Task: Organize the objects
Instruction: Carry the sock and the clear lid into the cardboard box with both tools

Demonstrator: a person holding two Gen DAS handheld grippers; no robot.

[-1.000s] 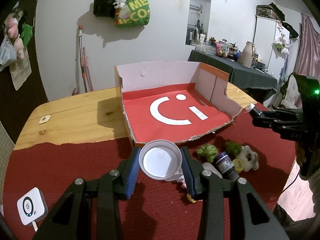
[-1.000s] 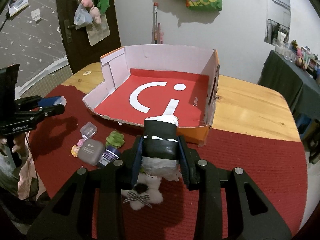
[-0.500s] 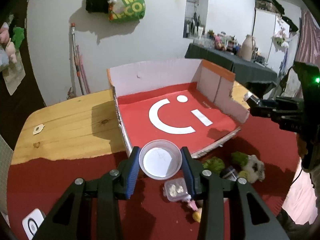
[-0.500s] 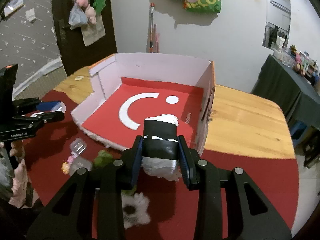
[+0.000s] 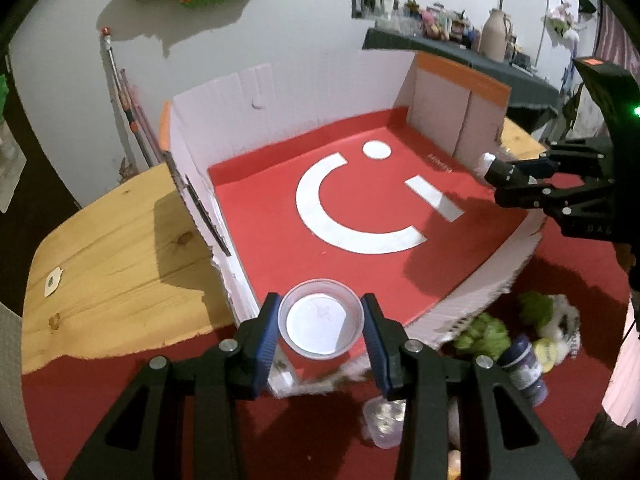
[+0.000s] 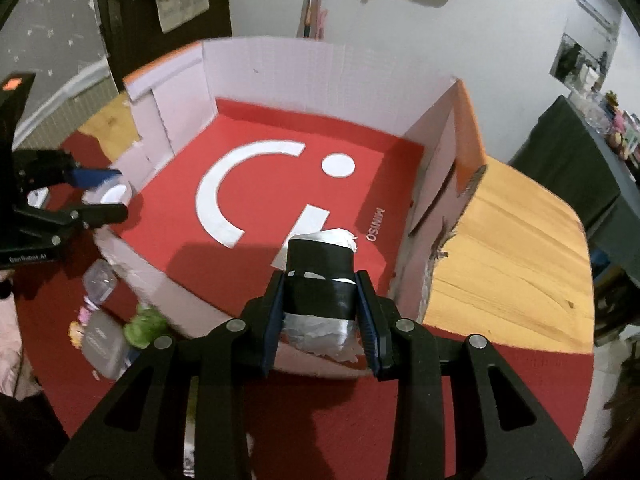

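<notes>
My left gripper (image 5: 322,322) is shut on a clear plastic cup (image 5: 321,318), held over the near left corner of the open cardboard box (image 5: 360,208) with a red floor and white logo. My right gripper (image 6: 320,310) is shut on a black and silver taped bundle (image 6: 318,280), held over the near right part of the box floor (image 6: 280,184). The right gripper (image 5: 490,172) also shows at the right edge of the left wrist view, and the left gripper (image 6: 100,196) with the cup at the left of the right wrist view.
The box stands on a wooden table (image 5: 120,240) partly covered by a red cloth (image 6: 480,400). Loose items lie on the cloth before the box: green fluffy pieces (image 5: 482,334), a dark jar (image 5: 522,364), a clear small case (image 6: 98,280), a grey case (image 6: 102,342).
Both grippers moved forward and down toward the box, from above the cloth to over its near edge. The loose items slid toward the lower edges of both views. Grips unchanged.
</notes>
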